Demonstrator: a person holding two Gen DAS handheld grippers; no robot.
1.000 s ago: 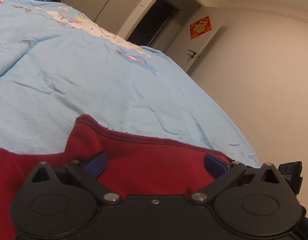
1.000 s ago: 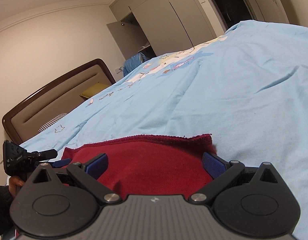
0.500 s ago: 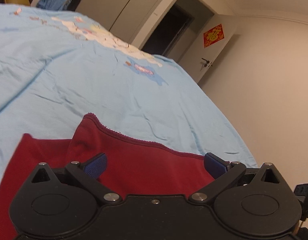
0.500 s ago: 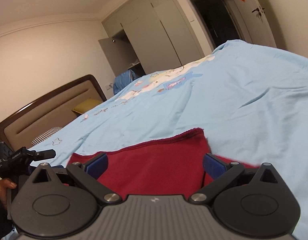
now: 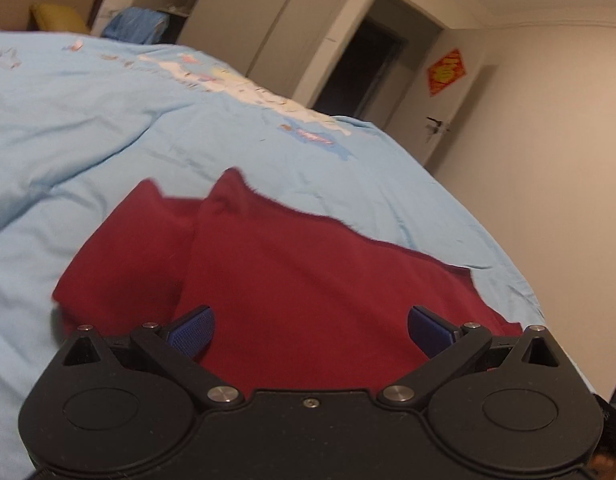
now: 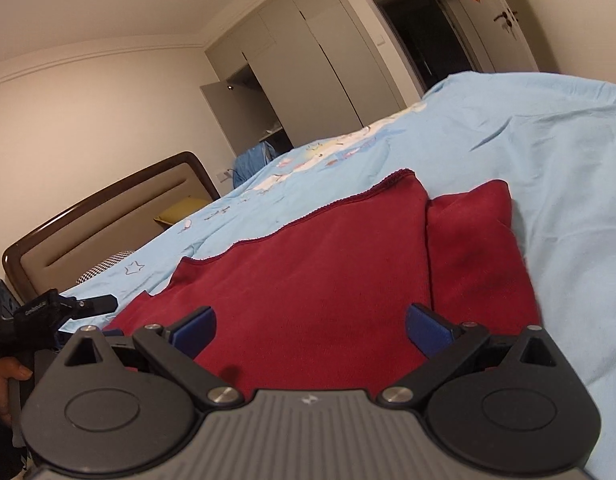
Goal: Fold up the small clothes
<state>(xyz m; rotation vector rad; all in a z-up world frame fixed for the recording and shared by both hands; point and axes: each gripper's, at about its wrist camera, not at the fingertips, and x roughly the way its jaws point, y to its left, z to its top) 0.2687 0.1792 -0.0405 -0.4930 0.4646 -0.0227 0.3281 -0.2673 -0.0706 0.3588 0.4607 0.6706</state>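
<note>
Dark red garment (image 5: 308,280) lies flat on the light blue bedsheet (image 5: 87,152), filling lower centre of both wrist views, one folded flap overlapping another. Left gripper (image 5: 310,330): blue pads (image 5: 191,330) spread wide, nothing between them, cloth below. Right gripper (image 6: 310,330) likewise wide apart over the garment; the person's hand (image 6: 3,380) at lower left edge.

left gripper (image 5: 310,330) and right gripper (image 6: 310,330): jaws spread wide, empty.
</note>
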